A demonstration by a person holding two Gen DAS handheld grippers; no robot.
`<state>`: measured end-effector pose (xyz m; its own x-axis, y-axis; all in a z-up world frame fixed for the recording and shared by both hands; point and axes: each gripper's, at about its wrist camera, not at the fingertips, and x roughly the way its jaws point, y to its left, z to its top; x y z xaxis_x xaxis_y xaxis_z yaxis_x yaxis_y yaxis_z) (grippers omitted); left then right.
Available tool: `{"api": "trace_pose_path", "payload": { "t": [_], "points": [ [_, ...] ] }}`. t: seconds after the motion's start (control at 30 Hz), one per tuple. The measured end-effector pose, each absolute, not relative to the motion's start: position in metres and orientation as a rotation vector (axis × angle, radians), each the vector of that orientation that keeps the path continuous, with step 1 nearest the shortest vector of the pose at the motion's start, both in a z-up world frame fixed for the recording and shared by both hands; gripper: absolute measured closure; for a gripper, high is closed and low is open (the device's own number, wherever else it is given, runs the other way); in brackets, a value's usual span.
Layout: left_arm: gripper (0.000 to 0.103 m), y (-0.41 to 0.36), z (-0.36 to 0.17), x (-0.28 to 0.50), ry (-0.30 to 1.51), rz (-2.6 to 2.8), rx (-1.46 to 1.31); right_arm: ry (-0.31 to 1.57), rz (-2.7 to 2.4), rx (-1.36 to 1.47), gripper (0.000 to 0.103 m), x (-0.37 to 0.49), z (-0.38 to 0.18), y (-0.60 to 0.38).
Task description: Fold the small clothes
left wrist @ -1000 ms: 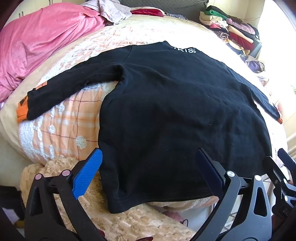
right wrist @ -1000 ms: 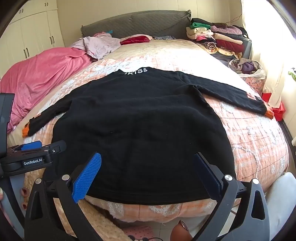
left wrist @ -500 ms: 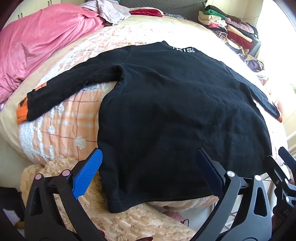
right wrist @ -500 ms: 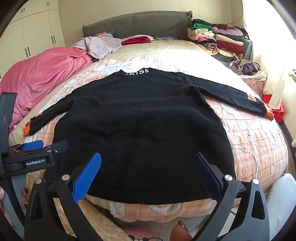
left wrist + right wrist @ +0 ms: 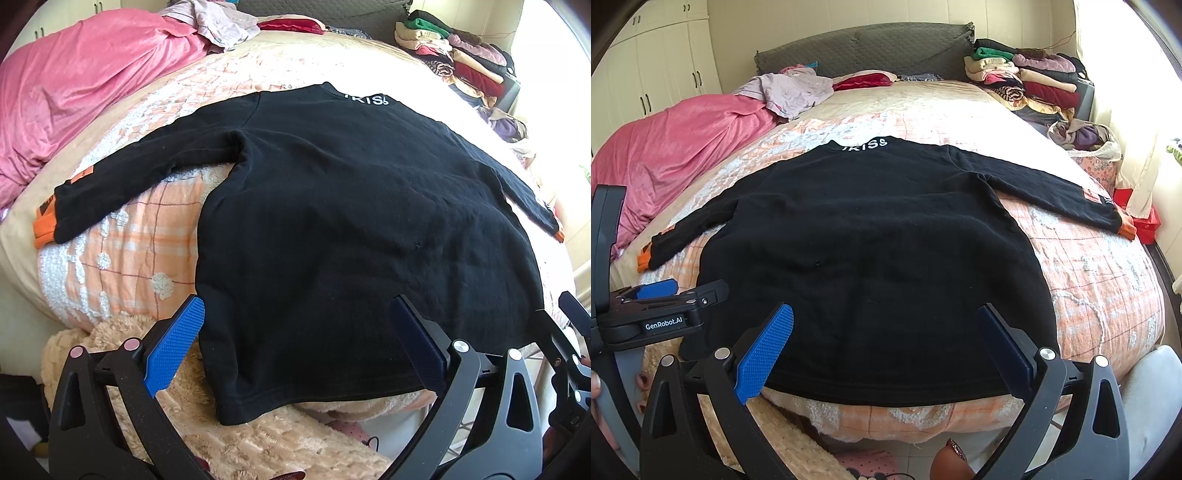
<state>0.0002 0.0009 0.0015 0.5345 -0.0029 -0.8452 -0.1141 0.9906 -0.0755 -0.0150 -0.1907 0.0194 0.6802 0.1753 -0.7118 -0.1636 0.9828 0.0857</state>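
Nothing has visibly shifted — black sweater [image 5: 864, 258] lies flat; both hand-held grippers [image 5: 295, 354] [image 5: 882, 350] gape wide, seemingly above hem.

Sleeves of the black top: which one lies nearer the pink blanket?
The left sleeve, ending beside the pink blanket; the other sleeve stretches toward the window side.

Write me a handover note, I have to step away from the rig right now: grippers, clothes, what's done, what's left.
Left gripper: open, empty, over the hem's left corner.
Right gripper: open, empty, over the hem's middle.
Black sweater: flat on the bed, collar far, hem at the near edge, both sleeves spread out.
Done: sweater laid out; no fold made.
Left: fold sleeves in, then the body.
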Motion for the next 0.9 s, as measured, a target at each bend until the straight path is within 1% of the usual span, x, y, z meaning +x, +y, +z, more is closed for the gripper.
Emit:
{"api": "trace_pose_path", "payload": {
  "t": [0.9],
  "points": [
    [0.009,-0.0025,0.0032,0.0012,0.999,0.061,-0.109,0.797,0.192,0.013,0.004,-0.0153,0.0196,-0.1911]
  ]
}}
